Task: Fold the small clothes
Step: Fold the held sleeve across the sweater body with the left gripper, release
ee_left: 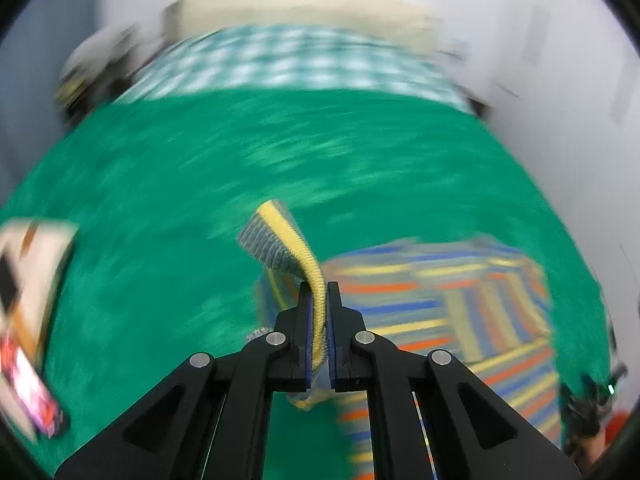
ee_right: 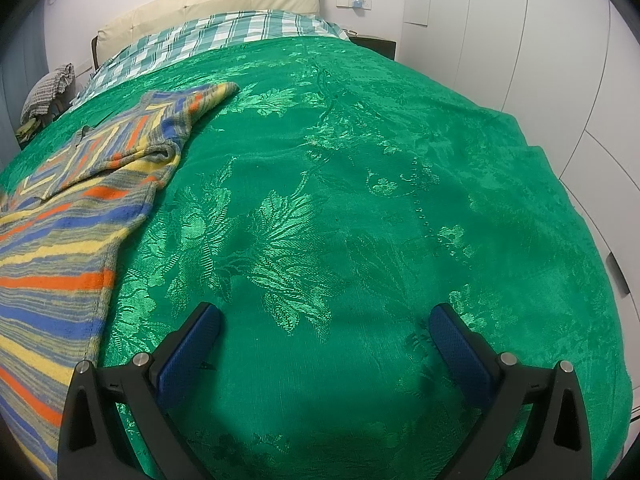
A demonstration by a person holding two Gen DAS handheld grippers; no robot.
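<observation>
Left tongs (ee_left: 319, 292): clamped on striped sweater (ee_left: 440, 304) cuff, lifting for folding. Right tongs (ee_right: 324, 332): released, idle above bed (ee_right: 360, 160).

Sweater (ee_right: 68, 216) on bedspread (ee_right: 360, 200), left of right tool (ee_right: 324, 332).

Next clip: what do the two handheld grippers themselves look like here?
Both match: the left gripper and right gripper have matte black angular linkage arms joined by round silver pins, ending in fingers faced with blue textured pads. No cables, markings or sleeves show.
</observation>
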